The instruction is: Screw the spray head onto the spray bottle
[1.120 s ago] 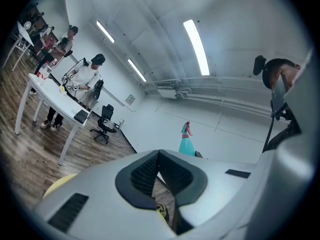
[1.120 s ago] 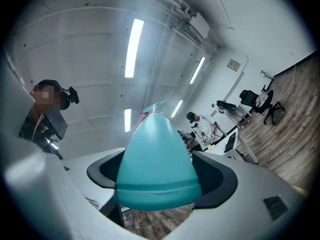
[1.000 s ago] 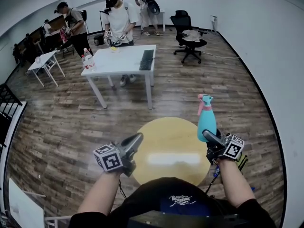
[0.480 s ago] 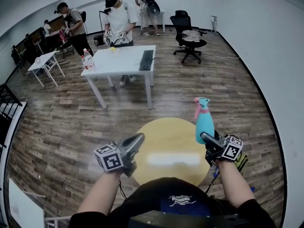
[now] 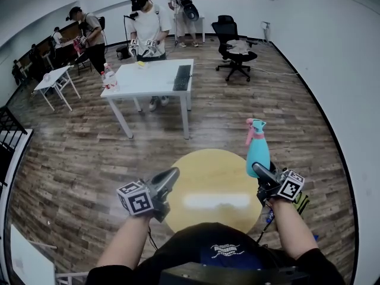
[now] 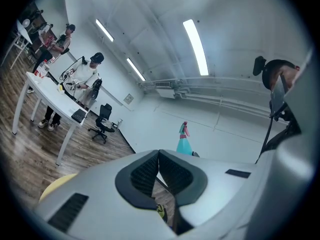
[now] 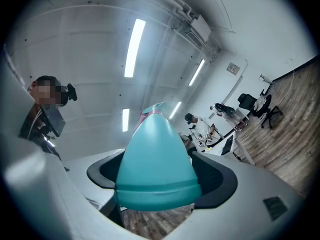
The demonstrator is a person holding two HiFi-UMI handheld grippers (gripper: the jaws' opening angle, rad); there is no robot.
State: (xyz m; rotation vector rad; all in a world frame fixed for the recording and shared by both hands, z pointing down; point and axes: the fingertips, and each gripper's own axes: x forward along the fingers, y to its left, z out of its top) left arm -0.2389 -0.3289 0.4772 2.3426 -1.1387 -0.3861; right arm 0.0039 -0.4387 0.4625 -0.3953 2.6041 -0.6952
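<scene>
The teal spray bottle (image 5: 258,154) stands almost upright in the air over the right edge of the round yellow tabletop (image 5: 205,180), not resting on it. A pink and teal spray head (image 5: 255,127) sits on its neck, nozzle pointing left. How tightly it is screwed on cannot be told. The right gripper (image 5: 261,172) holds the bottle by its lower body. In the right gripper view its jaws stand wide, one dark pad against each side of the teal wall, so they are gripping the bottle. That gripper's marker cube (image 5: 291,184) sits just near of the bottle.

The left gripper (image 5: 172,174) hangs over the near left edge of the tabletop, well apart from the bottle, its tip pointing far and right. In the left gripper view its jaws are closed pad to pad with nothing between them, and the bottle shows beyond them against the white wall. A pale glare lies across the yellow surface between the two grippers.

Farther off, on the wooden floor (image 5: 89,153), stands a white table (image 5: 148,79) carrying a dark keyboard (image 5: 183,76) and some bottles at its left end. A person (image 5: 148,25) stands at its far side. A black office chair (image 5: 234,49) is to the far right, and a small white table (image 5: 56,76) with more people beside it is to the far left.
</scene>
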